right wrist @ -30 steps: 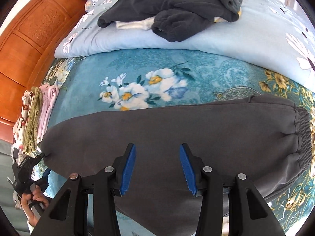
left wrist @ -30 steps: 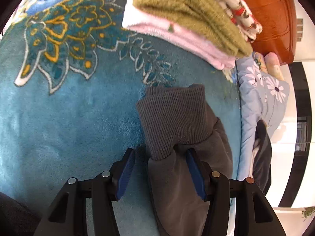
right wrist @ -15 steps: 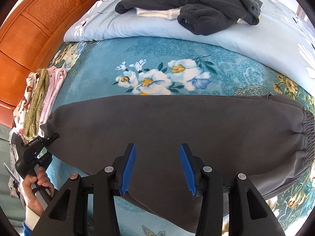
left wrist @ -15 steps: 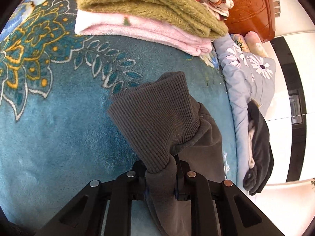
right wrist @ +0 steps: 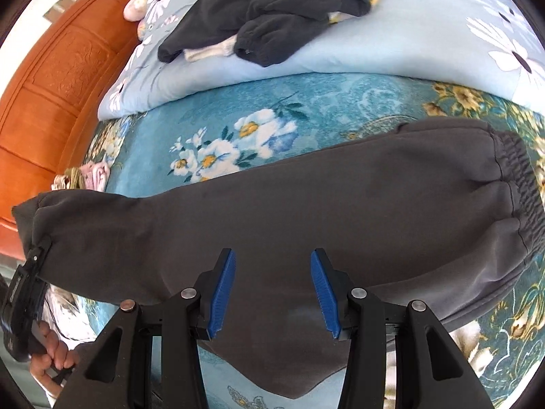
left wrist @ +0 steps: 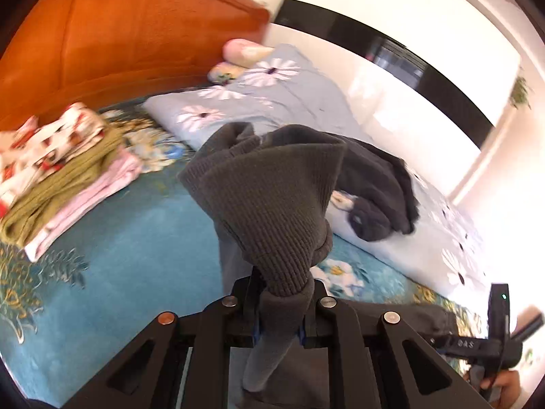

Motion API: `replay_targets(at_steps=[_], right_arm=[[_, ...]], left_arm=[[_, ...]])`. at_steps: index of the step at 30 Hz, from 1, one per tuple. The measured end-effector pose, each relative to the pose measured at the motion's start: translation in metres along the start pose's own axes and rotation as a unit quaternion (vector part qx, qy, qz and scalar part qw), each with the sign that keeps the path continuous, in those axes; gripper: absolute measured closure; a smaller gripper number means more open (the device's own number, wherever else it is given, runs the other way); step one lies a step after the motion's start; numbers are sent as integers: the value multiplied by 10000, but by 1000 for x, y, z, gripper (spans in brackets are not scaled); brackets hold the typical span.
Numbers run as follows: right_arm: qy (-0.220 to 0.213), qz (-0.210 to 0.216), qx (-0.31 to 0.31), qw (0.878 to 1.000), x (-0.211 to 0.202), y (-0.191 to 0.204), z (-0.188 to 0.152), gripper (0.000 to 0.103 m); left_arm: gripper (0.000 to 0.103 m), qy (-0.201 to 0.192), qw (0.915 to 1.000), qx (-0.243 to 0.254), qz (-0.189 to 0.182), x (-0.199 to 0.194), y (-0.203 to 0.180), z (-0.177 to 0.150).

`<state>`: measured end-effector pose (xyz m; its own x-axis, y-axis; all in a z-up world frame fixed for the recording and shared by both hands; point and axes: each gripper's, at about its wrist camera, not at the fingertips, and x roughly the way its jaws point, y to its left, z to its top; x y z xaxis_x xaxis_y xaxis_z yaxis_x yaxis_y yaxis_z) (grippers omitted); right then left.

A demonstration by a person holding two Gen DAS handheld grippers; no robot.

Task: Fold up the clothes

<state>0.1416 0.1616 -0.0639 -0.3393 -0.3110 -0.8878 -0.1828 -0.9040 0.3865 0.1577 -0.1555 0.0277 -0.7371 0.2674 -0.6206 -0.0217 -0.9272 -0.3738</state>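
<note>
Grey sweatpants (right wrist: 306, 211) lie stretched across the blue flowered blanket (right wrist: 323, 109), waistband at the right. My left gripper (left wrist: 282, 310) is shut on the ribbed leg cuff (left wrist: 269, 201) and holds it lifted off the bed; it also shows in the right wrist view (right wrist: 37, 255) at the pants' left end. My right gripper (right wrist: 272, 289) is open, its blue pads above the middle of the pants, touching nothing.
A stack of folded clothes (left wrist: 58, 167) sits by the orange headboard (left wrist: 119, 41). A light blue quilt (right wrist: 374, 44) with a dark grey garment (right wrist: 272, 10) on it lies behind the pants. The right gripper shows in the left wrist view (left wrist: 494, 337).
My left gripper closed on the leg cuff and lifted it, swinging up toward the headboard and quilt. The pants' left end rose. My right gripper stayed open over the pants.
</note>
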Motion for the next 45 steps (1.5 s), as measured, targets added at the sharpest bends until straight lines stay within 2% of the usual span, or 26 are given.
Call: replay_targets(at_steps=[3,5,8,11,13,15,18,19,21,23,25,28,30,31,32,34,36,37,39,41,43,45], right_arm=[[-246,2,283,9993,-14,-30,3,55],[-371,-7,517,9980,-23,-53,3,55],[-440,20,839,9955,-29,-83,0,55],[-445,141,1044,9934,-31,-106,-5,55],[-475,305,1078,9926,-31,-115,-7,55],[-516,451,1074,9919,-30,-118,-8,55],[-576,726,1114,9894,-26,-116,-6,44],[-580,851,1138,9882,-24,-114,-5,43],[-485,1106,1214,9852,-16,-110,-4,43],[-402,1350,1354,9807,-9,-107,-6,43],[-374,1565,1549,9747,-6,-107,-8,41],[-352,1716,1737,9691,-5,-110,-11,30],[-345,1704,1782,9685,-6,-113,-13,30],[-341,1697,1805,9682,-6,-115,-14,30],[-338,1702,1836,9676,-7,-116,-15,30],[-338,1757,1897,9654,-7,-118,-16,30],[-344,1775,1846,9661,-7,-115,-16,30],[-339,1781,1812,9666,-6,-114,-15,30],[-307,1808,1766,9670,-5,-110,-14,30],[-293,1847,1781,9661,-5,-110,-14,30],[-284,1865,1777,9658,-7,-110,-14,30],[-280,1869,1755,9662,-10,-111,-15,30]], left_arm=[[88,490,9966,381,-549,24,-53,-12],[88,943,9899,875,-590,49,-88,-32],[86,1638,9716,1621,-545,87,-131,-68],[84,2422,9517,1843,-397,113,-144,-101],[83,2743,9439,1798,-392,116,-143,-115],[82,2790,9459,1569,-530,110,-135,-113],[80,2855,9487,1160,-704,101,-121,-109],[79,2872,9498,1004,-734,99,-115,-107],[77,2898,9502,941,-655,99,-113,-109],[70,2948,9494,937,-551,102,-114,-112],[69,3017,9473,996,-400,105,-122,-116],[66,2901,9447,1518,-166,101,-142,-120],[58,2758,9411,1950,153,97,-153,-122],[45,2672,9383,2164,376,95,-157,-123],[32,2551,9346,2403,604,93,-161,-125],[27,2233,9210,3036,987,85,-174,-129],[20,1946,9064,3559,1179,76,-187,-134],[16,1861,9043,3671,1136,71,-191,-135],[14,1846,9096,3646,749,59,-193,-131],[14,1848,9232,3356,306,44,-184,-120],[14,1785,9404,2892,111,32,-160,-106],[14,1724,9608,2158,230,29,-122,-89]])
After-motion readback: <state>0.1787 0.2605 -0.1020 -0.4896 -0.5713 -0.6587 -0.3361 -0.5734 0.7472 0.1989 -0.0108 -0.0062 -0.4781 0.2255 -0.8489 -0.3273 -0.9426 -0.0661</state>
